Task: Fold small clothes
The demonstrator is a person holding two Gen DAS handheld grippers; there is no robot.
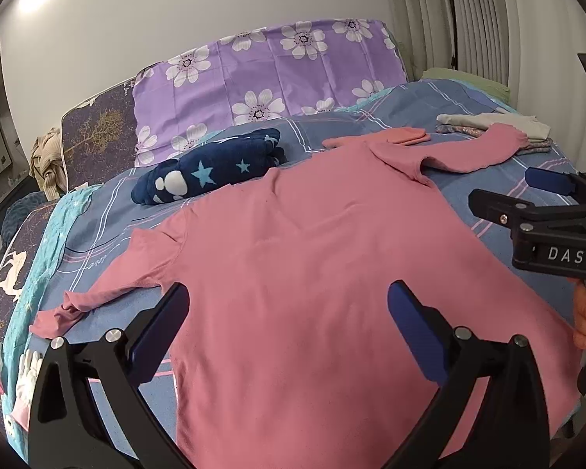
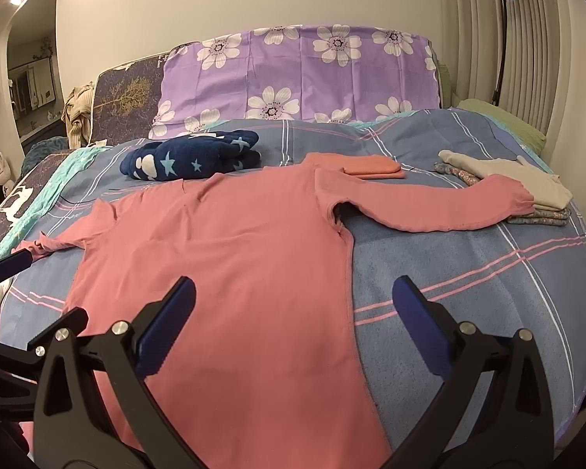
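A blue plaid bedspread covers the bed and carries everything else. At twelve o'clock along its far edge a purple pillow with white flowers leans against the wall, with a darker tree-print cushion at its ten o'clock side.

The pink long-sleeved shirt lies flat and spread across the middle of the bedspread, hem toward the cameras. Its right sleeve stretches toward two o'clock and its cuff touches the stack of folded clothes, which is topped by a cream piece. Its left sleeve runs toward nine o'clock and ends in a bunched cuff.

At eleven o'clock of the shirt, just beside the shoulder, sits a navy bundle with stars. At one o'clock near the collar lies a small folded salmon piece.

The left gripper hovers over the lower left half of the shirt, jaws spread wide with nothing between them. The right gripper hangs over the shirt's right side seam, also wide apart and empty, one pad above pink cloth and the other above bedspread. From the left wrist view the right gripper appears at three o'clock, side-on.
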